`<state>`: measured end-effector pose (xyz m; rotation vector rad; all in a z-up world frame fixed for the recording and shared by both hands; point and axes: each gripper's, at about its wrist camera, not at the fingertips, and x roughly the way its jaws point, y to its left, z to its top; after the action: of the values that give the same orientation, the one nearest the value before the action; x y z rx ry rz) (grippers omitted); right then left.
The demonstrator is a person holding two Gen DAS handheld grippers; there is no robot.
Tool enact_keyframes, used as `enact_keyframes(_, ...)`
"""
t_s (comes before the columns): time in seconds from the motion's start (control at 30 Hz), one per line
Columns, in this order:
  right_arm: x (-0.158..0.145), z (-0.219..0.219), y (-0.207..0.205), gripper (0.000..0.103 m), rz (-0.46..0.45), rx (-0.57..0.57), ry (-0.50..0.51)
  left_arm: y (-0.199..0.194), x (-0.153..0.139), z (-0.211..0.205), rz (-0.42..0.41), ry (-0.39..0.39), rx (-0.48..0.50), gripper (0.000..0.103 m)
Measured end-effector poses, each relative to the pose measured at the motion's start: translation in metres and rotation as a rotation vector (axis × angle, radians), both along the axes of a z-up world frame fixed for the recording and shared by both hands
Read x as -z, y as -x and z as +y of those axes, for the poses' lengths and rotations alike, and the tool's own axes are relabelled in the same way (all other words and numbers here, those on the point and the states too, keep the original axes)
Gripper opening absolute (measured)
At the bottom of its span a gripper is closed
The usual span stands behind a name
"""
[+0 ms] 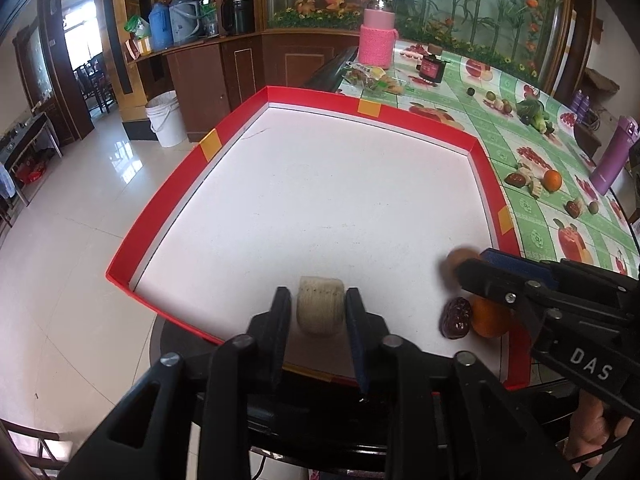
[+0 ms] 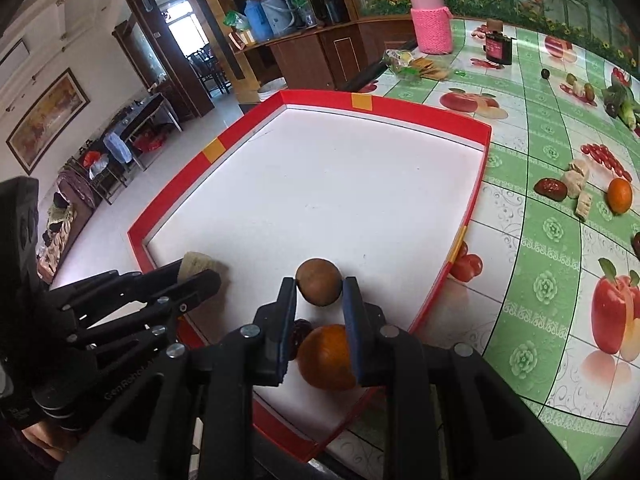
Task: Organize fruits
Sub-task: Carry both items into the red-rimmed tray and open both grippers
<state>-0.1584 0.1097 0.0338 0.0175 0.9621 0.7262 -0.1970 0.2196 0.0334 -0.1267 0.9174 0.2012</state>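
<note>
Our right claw (image 2: 320, 292) pinches a brown round fruit (image 2: 319, 287) over the red tray (image 2: 420, 110), just beyond the orange (image 2: 326, 356) and date (image 2: 300, 330) in its near right corner. Our left claw (image 1: 318, 312) stands narrowly parted around a pale ridged piece (image 1: 320, 310) at the tray's near edge; we cannot tell if the pads press. In the tray we count four items: one each.

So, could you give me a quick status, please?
Left gripper open around pale roll, on tray floor. Right gripper shut on brown fruit. Orange and date directly beneath it.
</note>
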Motion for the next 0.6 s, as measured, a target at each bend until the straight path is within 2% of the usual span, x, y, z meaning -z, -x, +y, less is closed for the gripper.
enact_keyframes(0.07,-0.003,-0.005,0.0,0.029,0.01,0.002,-0.026,0.001,-0.003,0.001,-0.004,-0.007,-0.013,0.045)
enact_keyframes(0.17,-0.01,-0.015,0.002,0.047,-0.004,0.019,-0.061,0.001,-0.005,0.002,-0.005,-0.008,-0.032,0.054)
enact_keyframes(0.37,-0.024,-0.038,0.006,0.047,-0.047,0.053,-0.106,0.001,-0.007,-0.003,-0.003,-0.003,-0.042,0.059)
enact_keyframes(0.6,-0.022,-0.067,-0.001,0.047,-0.046,0.108,-0.124,0.002,-0.014,-0.016,-0.008,-0.005,-0.034,0.065)
